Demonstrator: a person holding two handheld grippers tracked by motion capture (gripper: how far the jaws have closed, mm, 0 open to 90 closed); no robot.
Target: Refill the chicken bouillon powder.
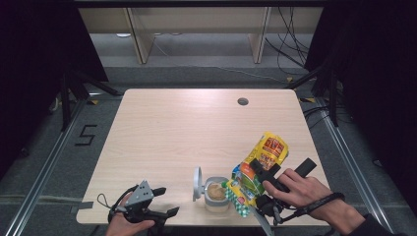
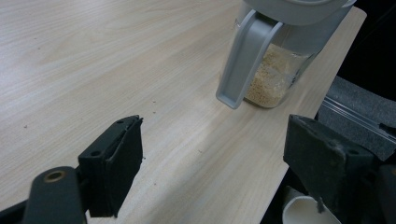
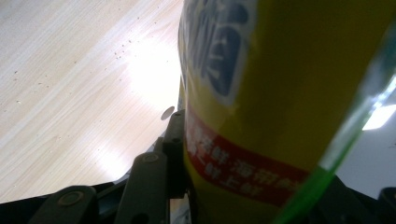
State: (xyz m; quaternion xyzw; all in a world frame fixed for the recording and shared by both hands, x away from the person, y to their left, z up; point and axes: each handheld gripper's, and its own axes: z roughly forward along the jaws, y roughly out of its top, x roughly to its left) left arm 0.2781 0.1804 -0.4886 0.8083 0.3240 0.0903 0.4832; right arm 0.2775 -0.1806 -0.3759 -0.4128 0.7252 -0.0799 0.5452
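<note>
On the light wooden table (image 1: pixel 187 128), near its front edge, stands a small clear plastic jar (image 1: pixel 216 194) part-filled with pale beige granules, its grey hinged lid (image 1: pixel 197 184) flipped up on the left side. The person's right hand (image 1: pixel 300 189) holds the right tool (image 1: pixel 259 169) clamped on a yellow printed plastic pouch (image 1: pixel 260 167), which is tipped on a slant with its green-edged lower end just over the right rim of the jar. In the right gripper view the black jaws press on both sides of the pouch (image 3: pixel 280 93); a red band across it carries pale Chinese characters, blurred and hard to read, and above it sits large dark blue lettering on white that I cannot make out either. From the high view the upper end of the pouch shows a red and orange picture panel, too small to read. The left tool (image 1: pixel 164 201) sits at the front left edge of the table in the person's left hand (image 1: pixel 128 226), its jaws spread wide with nothing between them; in the left gripper view they frame bare wood, with the jar (image 2: pixel 275 79) and its hanging grey lid (image 2: pixel 247 60) ahead. On the grey floor to the left of the table, a "5" (image 1: pixel 86 134) is marked out in black tape.
</note>
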